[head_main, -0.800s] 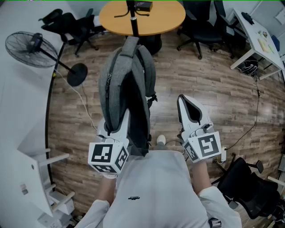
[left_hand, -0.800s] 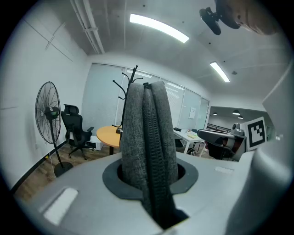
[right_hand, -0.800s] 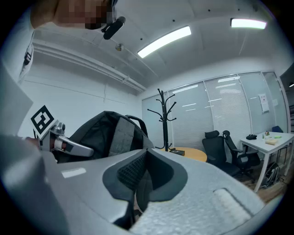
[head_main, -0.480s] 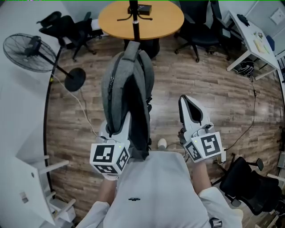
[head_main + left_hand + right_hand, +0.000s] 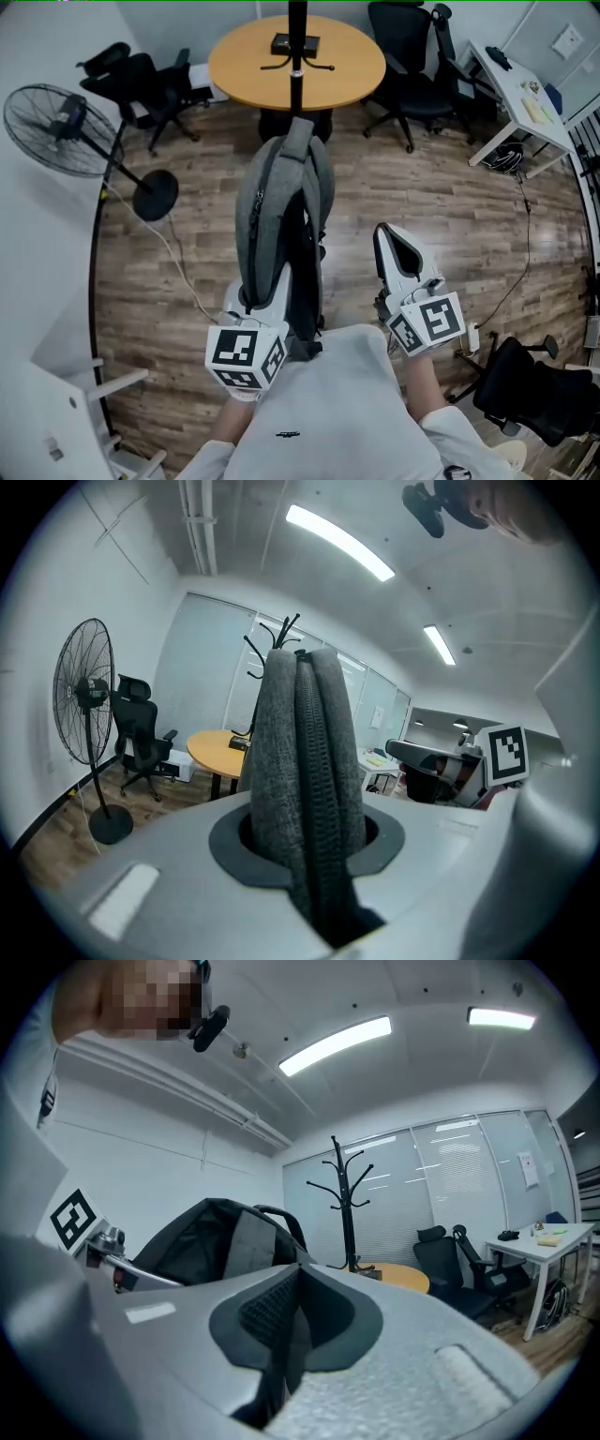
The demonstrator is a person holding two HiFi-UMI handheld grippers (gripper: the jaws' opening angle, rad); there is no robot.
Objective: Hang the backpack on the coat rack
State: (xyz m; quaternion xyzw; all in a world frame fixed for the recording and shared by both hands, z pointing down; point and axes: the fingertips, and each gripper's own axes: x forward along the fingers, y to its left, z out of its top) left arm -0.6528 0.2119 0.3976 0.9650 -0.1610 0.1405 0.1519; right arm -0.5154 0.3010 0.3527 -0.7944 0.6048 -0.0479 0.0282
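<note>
Grey fabric backpack [image 5: 284, 216], just the one, is held up off the wood-plank floor [image 5: 450, 216] with its top loop pointing at the black metal coat rack [image 5: 297, 37]. In the head view the loop sits right below the rack's pole, but honestly I can't tell if they touch. In the left gripper view the rack's hooks poke out just behind the top of the bag.

Two grippers here. The left gripper [image 5: 265, 302] has the end of the backpack nearest the person, with a fold of grey fabric and a zipper line pinched tight between its jaws. The right gripper [image 5: 398, 246] is off to the right of the bag and not touching it, jaws pressed together with nothing in them.

Rest of the room, counted:
- one round wooden table [image 5: 356, 56] behind the rack, with one small dark box [image 5: 286, 44] near its middle
- one black standing fan [image 5: 56, 117] by the left wall
- one white desk [image 5: 525, 103] up in the top right corner of the room
- at least three black office chairs [image 5: 131, 75]: one left of the table, one right of it, one at the bottom right

Might be a fourth chair tucked behind the right one, too dark to say.
</note>
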